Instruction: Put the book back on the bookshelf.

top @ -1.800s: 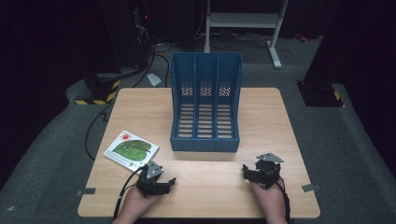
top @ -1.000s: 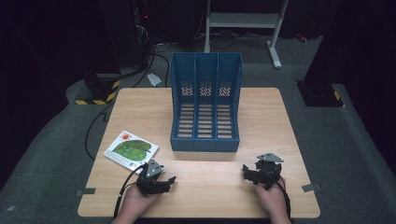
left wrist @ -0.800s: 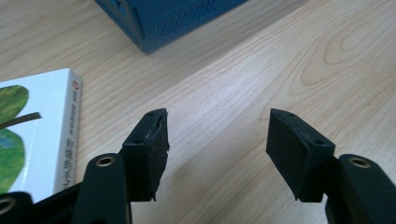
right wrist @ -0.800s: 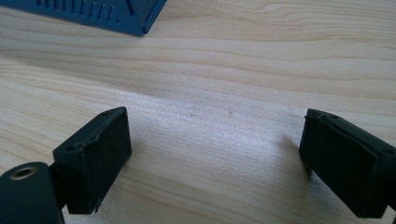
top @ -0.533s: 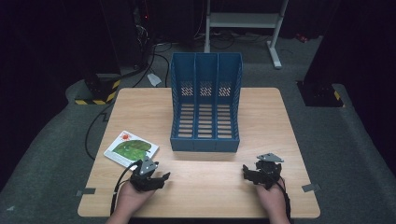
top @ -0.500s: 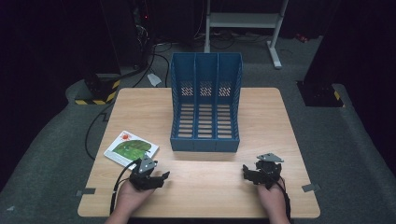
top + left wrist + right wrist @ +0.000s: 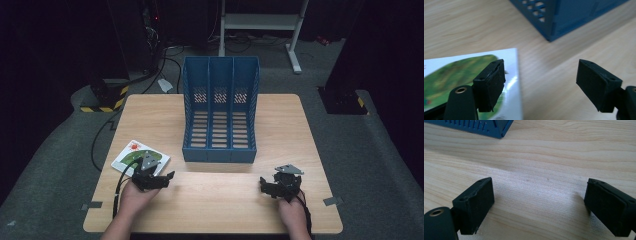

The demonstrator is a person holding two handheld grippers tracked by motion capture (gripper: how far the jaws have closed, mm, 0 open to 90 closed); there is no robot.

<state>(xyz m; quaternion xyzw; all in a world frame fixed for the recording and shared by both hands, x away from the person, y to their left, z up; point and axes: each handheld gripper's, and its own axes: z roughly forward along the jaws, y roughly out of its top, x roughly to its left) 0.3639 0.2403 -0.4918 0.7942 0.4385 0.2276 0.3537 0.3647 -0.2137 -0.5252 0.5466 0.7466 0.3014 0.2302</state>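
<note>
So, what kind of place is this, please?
Probably a lab or workshop set up for recording, not a home or office. A bare wooden table stands on grey carpet in a dark room, cables trail on the floor, and a block with yellow-black hazard stripes sits beside it.

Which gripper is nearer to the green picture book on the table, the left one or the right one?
Left. The left gripper sits at the near corner of the picture book, jaws open. The right gripper rests far across the table, also open.
</note>
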